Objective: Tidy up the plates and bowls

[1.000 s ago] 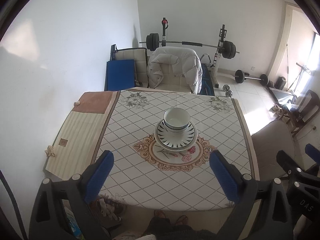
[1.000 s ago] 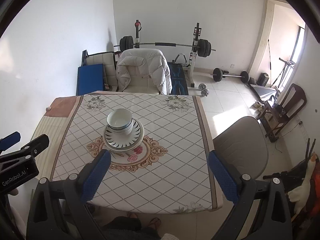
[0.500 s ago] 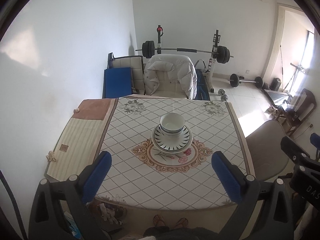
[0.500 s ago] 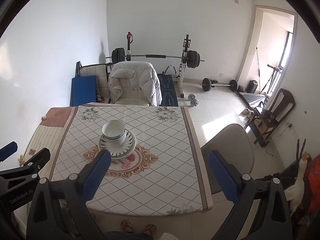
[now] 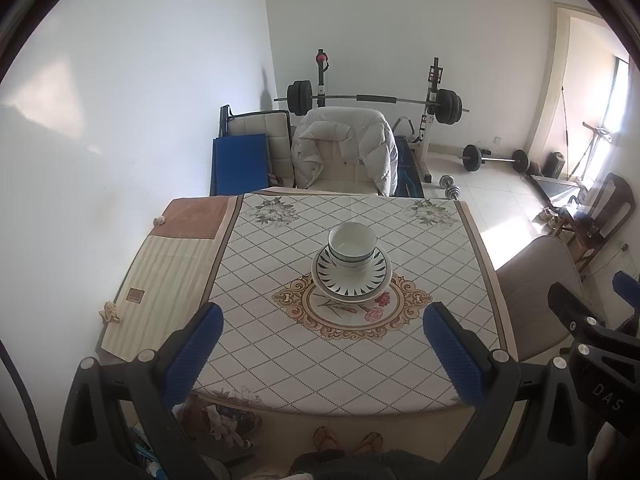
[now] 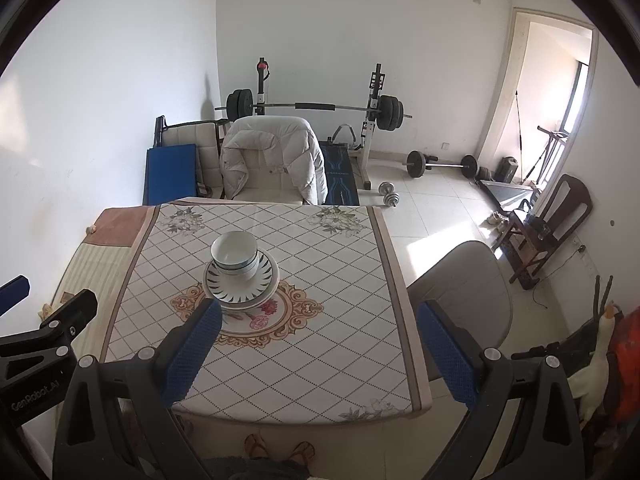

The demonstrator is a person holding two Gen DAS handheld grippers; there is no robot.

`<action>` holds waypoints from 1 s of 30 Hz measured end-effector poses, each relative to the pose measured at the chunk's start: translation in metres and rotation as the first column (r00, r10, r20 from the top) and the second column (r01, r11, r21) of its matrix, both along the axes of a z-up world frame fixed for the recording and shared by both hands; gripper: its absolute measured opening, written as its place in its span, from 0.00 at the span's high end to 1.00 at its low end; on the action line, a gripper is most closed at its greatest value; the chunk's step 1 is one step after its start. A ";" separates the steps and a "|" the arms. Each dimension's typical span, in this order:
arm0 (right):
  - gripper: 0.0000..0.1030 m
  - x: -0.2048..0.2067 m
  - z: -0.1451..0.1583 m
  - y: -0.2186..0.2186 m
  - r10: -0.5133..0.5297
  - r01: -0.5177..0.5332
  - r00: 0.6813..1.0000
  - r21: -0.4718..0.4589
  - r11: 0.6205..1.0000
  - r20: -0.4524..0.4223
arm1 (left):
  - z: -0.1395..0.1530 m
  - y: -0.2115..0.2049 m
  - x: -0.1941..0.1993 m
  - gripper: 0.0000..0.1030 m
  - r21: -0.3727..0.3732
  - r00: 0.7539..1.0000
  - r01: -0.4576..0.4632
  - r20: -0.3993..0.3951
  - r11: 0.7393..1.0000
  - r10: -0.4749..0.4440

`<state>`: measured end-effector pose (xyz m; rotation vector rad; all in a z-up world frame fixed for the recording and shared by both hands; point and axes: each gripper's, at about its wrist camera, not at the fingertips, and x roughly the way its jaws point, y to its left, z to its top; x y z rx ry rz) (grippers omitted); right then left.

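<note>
The bowl [image 5: 352, 245] on stacked plates [image 5: 351, 276] lies ahead, well apart from both wide-open, empty grippers (left gripper [image 5: 324, 354] squarely facing, right gripper [image 6: 320, 352] offset).

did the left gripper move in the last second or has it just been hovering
Yes. The left gripper has pulled back and up from the table: in its own view the stacked bowls and plates look smaller, and more wall shows above the barbell rack.

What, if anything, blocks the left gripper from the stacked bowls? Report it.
Nothing visible does. Only bare tablecloth lies between the open left gripper and the bowls, which sit stacked on the plates at the table's middle.
</note>
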<state>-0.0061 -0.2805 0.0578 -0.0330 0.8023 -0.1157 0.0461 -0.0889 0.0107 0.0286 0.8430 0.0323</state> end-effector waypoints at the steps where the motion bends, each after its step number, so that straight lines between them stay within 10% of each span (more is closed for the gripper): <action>1: 0.03 0.000 -0.001 0.002 0.002 -0.002 1.000 0.000 1.000 -0.005 | 0.000 0.001 -0.001 0.00 0.001 1.000 0.001 -0.001 1.000 -0.001; 30: 0.03 -0.015 -0.001 0.021 -0.015 0.016 1.000 0.019 1.000 -0.009 | 0.004 0.019 -0.011 0.00 0.004 1.000 0.014 0.002 1.000 -0.014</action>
